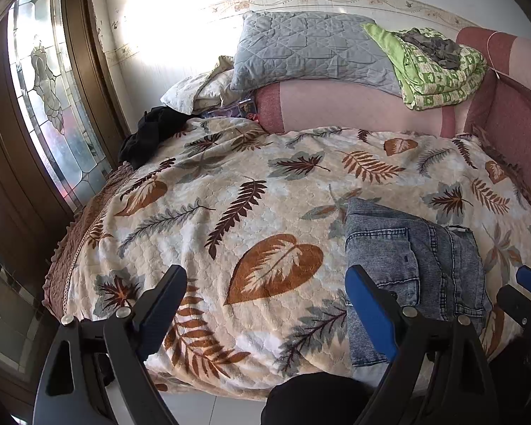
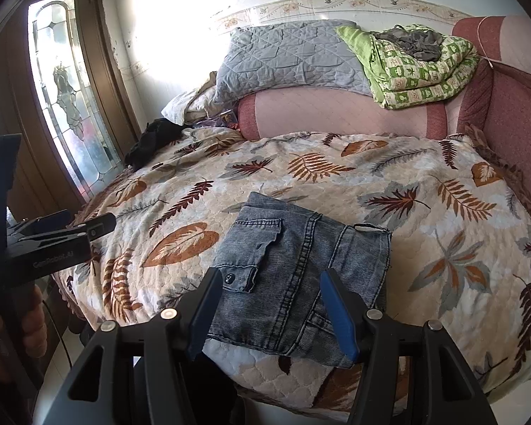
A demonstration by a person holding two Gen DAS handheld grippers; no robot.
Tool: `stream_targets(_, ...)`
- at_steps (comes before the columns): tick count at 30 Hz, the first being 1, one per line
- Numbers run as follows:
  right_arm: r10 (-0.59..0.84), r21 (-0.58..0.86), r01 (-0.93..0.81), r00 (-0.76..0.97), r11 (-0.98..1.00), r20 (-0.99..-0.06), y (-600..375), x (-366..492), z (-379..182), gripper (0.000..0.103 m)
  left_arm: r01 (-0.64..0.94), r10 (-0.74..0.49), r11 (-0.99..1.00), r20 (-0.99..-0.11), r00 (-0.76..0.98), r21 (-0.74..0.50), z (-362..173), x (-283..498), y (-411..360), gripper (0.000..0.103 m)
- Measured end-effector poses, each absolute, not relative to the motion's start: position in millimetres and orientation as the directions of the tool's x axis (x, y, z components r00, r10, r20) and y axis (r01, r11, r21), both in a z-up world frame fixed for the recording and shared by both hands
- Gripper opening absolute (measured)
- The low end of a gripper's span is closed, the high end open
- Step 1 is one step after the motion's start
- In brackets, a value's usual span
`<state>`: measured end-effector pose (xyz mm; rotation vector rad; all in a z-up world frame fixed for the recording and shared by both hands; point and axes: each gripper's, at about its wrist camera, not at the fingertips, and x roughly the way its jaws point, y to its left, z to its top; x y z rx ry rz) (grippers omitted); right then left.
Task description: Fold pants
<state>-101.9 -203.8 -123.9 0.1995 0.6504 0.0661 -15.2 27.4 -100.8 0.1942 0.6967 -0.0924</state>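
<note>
Grey-blue denim pants (image 2: 293, 269) lie folded into a compact rectangle near the front edge of the leaf-print bedspread (image 2: 389, 184), back pocket up. They also show at the right of the left wrist view (image 1: 414, 269). My right gripper (image 2: 272, 304) is open and empty, hovering just above the near edge of the pants. My left gripper (image 1: 265, 304) is open and empty, to the left of the pants over bare bedspread (image 1: 230, 191); it also shows at the left edge of the right wrist view (image 2: 70, 226).
A grey quilted pillow (image 1: 301, 49) and a green folded blanket (image 1: 439, 67) rest on the pink headboard cushion (image 1: 354, 109). A black garment (image 1: 148, 134) lies at the bed's far left corner. A glass-panelled door (image 1: 42, 106) stands left of the bed.
</note>
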Motion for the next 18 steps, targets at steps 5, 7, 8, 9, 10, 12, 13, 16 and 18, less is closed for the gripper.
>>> stream_targets(5,0.125,0.205,0.0,0.795,0.979,-0.593,-203.2,-102.4,-123.7,0.062,0.149,-0.02,0.978,-0.645,0.764,0.146,-100.8,-15.4,27.2,0.091)
stream_targets(7,0.124,0.203,-0.001,0.796,0.979,-0.593,-202.8,-102.6,-123.5,0.062,0.148,-0.018,0.978,-0.645,0.764,0.148,-101.3,-15.6,27.4,0.091)
stream_targets(8,0.124,0.202,-0.002,0.795,0.979,-0.594,-202.6,-102.6,-123.5,0.062,0.147,-0.017,0.978,-0.646,0.763,0.147,-100.9,-15.3,26.8,0.091)
stream_targets(9,0.125,0.202,-0.002,0.794,0.979,-0.595,-202.9,-102.2,-123.7,0.062,0.147,-0.016,0.978,-0.647,0.762,0.148,-101.4,-15.7,27.0,0.091)
stream_targets(10,0.125,0.204,-0.001,0.793,0.979,-0.596,-202.9,-102.1,-124.0,0.062,0.147,-0.015,0.978,-0.649,0.761,0.148,-101.9,-15.6,27.4,0.091)
stream_targets(12,0.126,0.206,0.0,0.792,0.979,-0.598,-203.3,-101.8,-124.6,0.062,0.149,-0.016,0.978,-0.651,0.759,0.149,-102.9,-16.1,27.9,0.091)
stream_targets(13,0.126,0.206,0.0,0.791,0.979,-0.599,-202.9,-101.9,-125.0,0.062,0.149,-0.016,0.977,-0.651,0.759,0.15,-103.0,-16.0,28.1,0.091)
stream_targets(16,0.126,0.203,-0.001,0.788,0.979,-0.602,-202.1,-101.3,-125.1,0.062,0.151,-0.015,0.977,-0.652,0.758,0.153,-103.3,-16.0,27.7,0.091)
stream_targets(18,0.126,0.203,-0.001,0.788,0.979,-0.603,-202.1,-101.1,-125.3,0.062,0.153,-0.016,0.976,-0.653,0.757,0.154,-103.8,-15.6,27.3,0.091)
